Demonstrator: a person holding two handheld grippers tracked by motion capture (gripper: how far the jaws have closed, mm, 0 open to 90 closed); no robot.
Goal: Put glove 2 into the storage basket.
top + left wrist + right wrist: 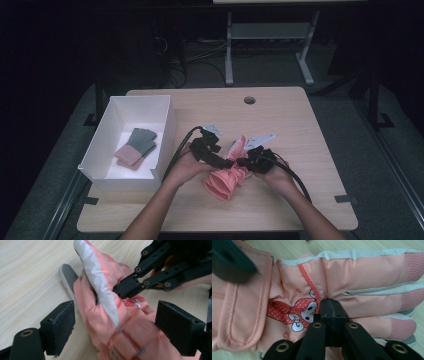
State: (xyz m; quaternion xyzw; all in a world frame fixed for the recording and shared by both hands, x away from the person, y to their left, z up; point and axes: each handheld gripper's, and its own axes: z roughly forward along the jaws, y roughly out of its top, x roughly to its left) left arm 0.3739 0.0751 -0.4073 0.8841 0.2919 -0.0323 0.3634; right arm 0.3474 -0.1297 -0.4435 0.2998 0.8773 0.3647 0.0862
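High view: table [300, 130], white box [165, 125] at left, pink glove [226, 181] lying mid-table between both hands, long axis running away from the person. Right gripper [329, 307] clenched on the glove's back; left gripper [115, 322] spread wide, straddling the cuff, pads clear.
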